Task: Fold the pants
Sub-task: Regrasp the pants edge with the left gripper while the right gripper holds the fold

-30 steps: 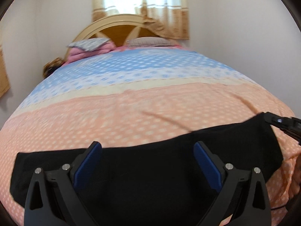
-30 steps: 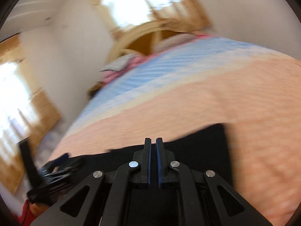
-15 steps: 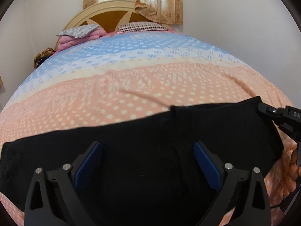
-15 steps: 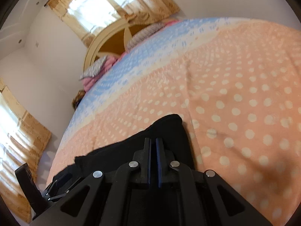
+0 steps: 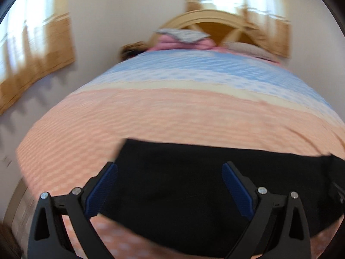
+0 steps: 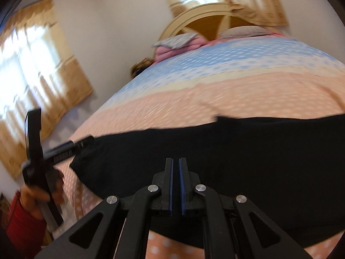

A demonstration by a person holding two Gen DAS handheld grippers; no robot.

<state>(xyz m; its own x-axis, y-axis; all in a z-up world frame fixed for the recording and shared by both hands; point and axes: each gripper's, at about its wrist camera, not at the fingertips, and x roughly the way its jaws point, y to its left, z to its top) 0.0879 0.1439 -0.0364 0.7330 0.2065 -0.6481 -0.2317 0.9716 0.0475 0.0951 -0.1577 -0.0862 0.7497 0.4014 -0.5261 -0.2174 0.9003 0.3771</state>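
Observation:
Black pants (image 5: 183, 185) lie flat in a long strip across the near part of the bed. My left gripper (image 5: 170, 183) hovers open over their left part, and the left end of the cloth shows just beyond its left pad (image 5: 103, 187). In the right wrist view the pants (image 6: 248, 146) stretch from left to right. My right gripper (image 6: 175, 172) is shut above their middle, and I see no cloth between its pads. The left gripper (image 6: 84, 141) shows there too, at the pants' left end, held by a hand (image 6: 36, 200).
The bedspread (image 5: 172, 112) is peach with white dots and turns blue farther back. Pillows and a folded pink blanket (image 5: 181, 41) lie against the wooden headboard (image 5: 215, 21). The bed's left edge (image 5: 28, 151) drops to the floor, and curtained windows (image 6: 38, 69) stand to the left.
Both grippers have swung to the left along the pants. The pants' left end now lies by the left gripper, and the right gripper has left the right end for the middle. Jaws unchanged.

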